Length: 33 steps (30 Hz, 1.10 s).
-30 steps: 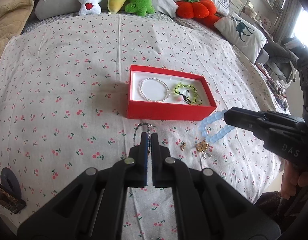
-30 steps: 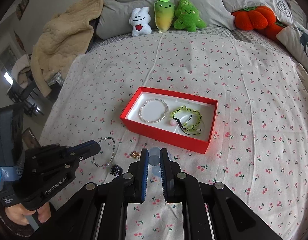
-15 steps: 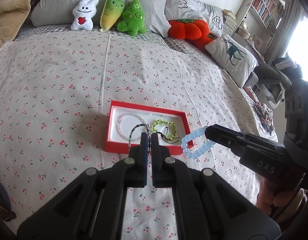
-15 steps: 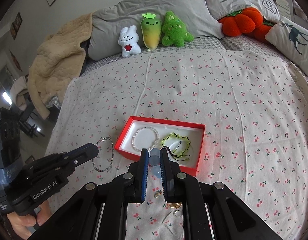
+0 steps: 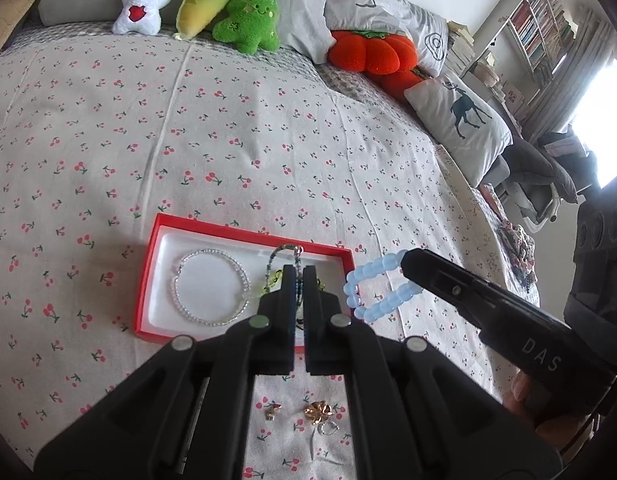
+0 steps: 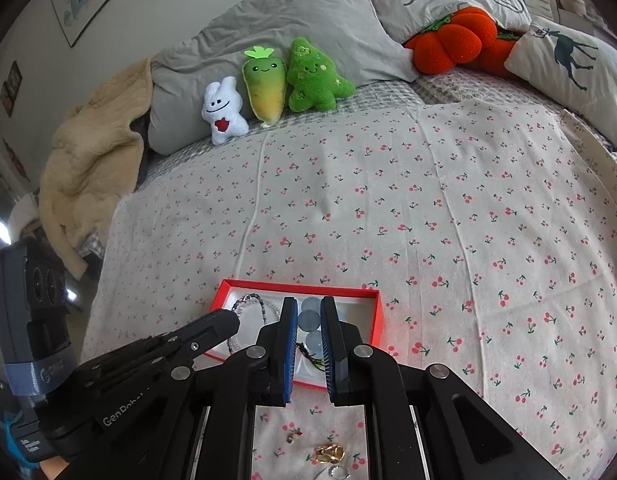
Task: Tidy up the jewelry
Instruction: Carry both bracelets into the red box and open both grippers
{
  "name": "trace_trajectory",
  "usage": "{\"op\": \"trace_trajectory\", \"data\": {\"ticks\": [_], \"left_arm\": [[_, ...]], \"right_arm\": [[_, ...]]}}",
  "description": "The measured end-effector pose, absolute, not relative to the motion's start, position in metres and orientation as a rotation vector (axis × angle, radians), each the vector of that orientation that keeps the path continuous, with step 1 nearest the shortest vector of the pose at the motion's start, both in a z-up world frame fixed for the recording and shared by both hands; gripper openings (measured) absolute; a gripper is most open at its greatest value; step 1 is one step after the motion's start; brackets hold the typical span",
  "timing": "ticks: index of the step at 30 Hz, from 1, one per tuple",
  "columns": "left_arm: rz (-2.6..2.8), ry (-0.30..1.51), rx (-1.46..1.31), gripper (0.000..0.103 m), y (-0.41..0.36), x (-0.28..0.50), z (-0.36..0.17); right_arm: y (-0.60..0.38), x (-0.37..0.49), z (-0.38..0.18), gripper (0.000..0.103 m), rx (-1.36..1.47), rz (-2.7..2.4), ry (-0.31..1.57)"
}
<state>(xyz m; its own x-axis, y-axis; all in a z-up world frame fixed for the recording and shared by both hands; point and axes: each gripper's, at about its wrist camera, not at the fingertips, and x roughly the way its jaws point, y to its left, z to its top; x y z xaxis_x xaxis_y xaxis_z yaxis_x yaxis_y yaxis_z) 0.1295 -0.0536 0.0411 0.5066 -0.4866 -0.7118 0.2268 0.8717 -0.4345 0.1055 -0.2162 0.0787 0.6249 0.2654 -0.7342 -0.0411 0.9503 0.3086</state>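
1. Left wrist view: the left gripper (image 5: 295, 280) has its fingers pressed together on a thin dark beaded bracelet (image 5: 286, 251), whose loop stands up past the fingertips over the red box (image 5: 148, 276).
2. On the near side of the red box, three small pieces lie on the cherry-print bedspread (image 5: 268, 132): a small gold charm (image 5: 271, 411), a gold knot-shaped piece (image 5: 317, 410) and a silver ring (image 5: 328, 428), all close together.
3. To the right of the red box, the right gripper (image 5: 406, 262) is clamped on a pale blue bead bracelet (image 5: 368, 292) (held off the bedspread, its loop level with the box's right wall).
4. Right wrist view: the blue beads (image 6: 308, 318) sit between the right gripper's fingers, over the box interior.
5. Inside the red box, a clear bead bracelet (image 5: 210, 290) lies flat in the left half; a green bead bracelet (image 5: 270, 282) lies in the right half, mostly hidden by the left gripper.
6. Well beyond the red box, a white plush (image 5: 142, 0), a carrot plush (image 5: 204, 0) and a green tree plush (image 5: 248, 14) lean on a grey pillow (image 5: 304, 0).
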Motion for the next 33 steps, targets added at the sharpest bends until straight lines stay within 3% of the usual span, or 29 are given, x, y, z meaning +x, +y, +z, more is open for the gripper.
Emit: {"op": "trace_trajectory", "data": {"ticks": [17,19,21,22,28,30,33], "left_arm": [[-0.177,1.013,-0.032,0.004,-0.039,0.143,-0.001],[-0.161,1.015,-0.021,0.009,-0.04,0.144,-0.001],[-0.158,1.014,-0.022,0.028,-0.039,0.142,0.001],[-0.155,1.009,-0.021,0.032,-0.039,0.141,0.003],[-0.167,0.994,-0.012,0.035,-0.037,0.135,0.013],[-0.158,0.986,0.006,0.049,-0.037,0.132,0.015],[-0.165,0.97,0.019,0.052,-0.036,0.127,0.019]], "right_arm": [[-0.187,0.119,0.071,0.012,0.225,0.229,0.894],[-0.181,0.12,0.071,0.012,0.22,0.239,0.896],[-0.176,0.121,0.07,0.012,0.215,0.245,0.897],[-0.174,0.122,0.07,0.012,0.213,0.248,0.898],[-0.169,0.125,0.068,0.012,0.208,0.256,0.904],[-0.168,0.126,0.068,0.012,0.216,0.263,0.905],[-0.17,0.128,0.065,0.012,0.247,0.277,0.914]]}}
